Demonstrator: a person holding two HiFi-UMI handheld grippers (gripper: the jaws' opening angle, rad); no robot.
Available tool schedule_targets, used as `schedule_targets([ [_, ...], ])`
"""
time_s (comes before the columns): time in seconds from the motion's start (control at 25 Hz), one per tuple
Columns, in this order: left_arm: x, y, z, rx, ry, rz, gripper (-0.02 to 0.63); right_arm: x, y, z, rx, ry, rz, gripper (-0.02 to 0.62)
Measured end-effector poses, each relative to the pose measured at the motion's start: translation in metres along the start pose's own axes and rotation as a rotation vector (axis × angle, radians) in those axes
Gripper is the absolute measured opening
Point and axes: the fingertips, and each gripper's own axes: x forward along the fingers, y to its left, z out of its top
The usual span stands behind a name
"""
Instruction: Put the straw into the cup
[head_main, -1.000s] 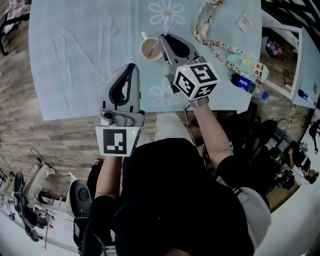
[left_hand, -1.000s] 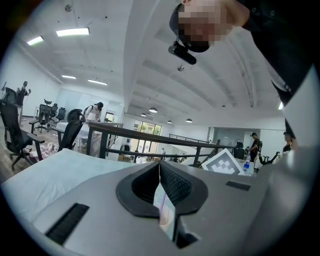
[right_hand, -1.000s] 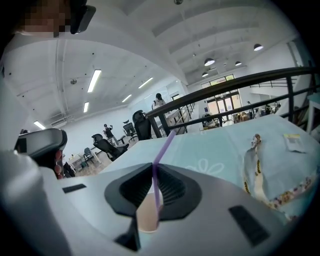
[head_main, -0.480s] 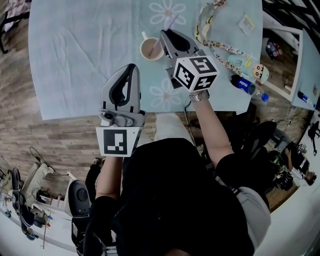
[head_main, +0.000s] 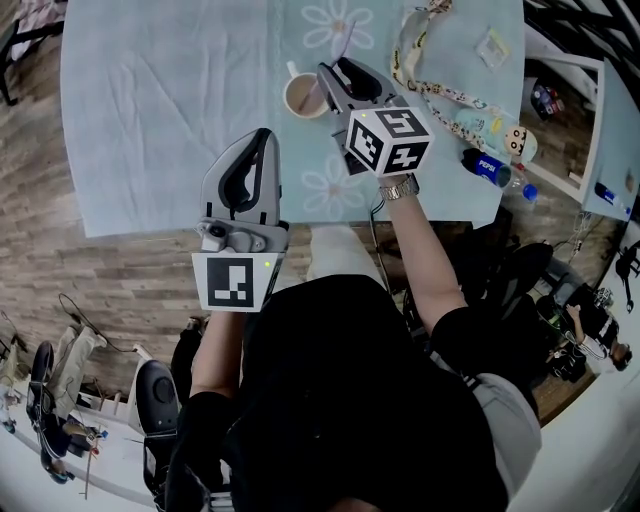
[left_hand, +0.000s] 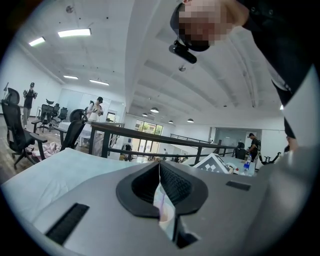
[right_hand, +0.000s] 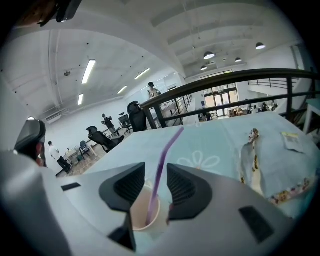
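A cream paper cup stands on the light-blue tablecloth. A purple straw stands in it and leans up toward the far right. My right gripper is just right of the cup. In the right gripper view the straw rises out of the cup through the gap of the right gripper, whose jaws are opening, with both pads clear of the straw. My left gripper hovers over the near table edge, shut and with nothing in it.
A patterned lanyard strap lies right of the cup, with a small clear packet beyond it. A blue-labelled bottle and a cartoon-print item lie at the table's right edge. A black railing crosses behind the table.
The right gripper's jaws have parted from the straw, which stays standing in the cup. That gripper has edged slightly toward the far side. The left gripper has not moved.
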Motion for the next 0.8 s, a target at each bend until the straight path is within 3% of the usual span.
schedule_targets([
  [0.2, -0.006, -0.001, 0.003, 0.009, 0.006, -0.02, 0.015, -0.007, 0.002, -0.002, -0.005, 0.003, -0.029, 0.186],
  [0.44, -0.02, -0.006, 0.014, 0.026, -0.008, -0.054, 0.015, -0.033, 0.017, 0.007, -0.03, -0.043, -0.059, 0.192],
  [0.68, -0.032, -0.011, 0.025, 0.05, -0.028, -0.105, 0.015, -0.057, 0.042, 0.016, -0.03, -0.095, -0.059, 0.168],
  [0.8, -0.044, -0.012, 0.031, 0.055, -0.041, -0.126, 0.015, -0.072, 0.057, 0.017, -0.02, -0.117, -0.067, 0.121],
])
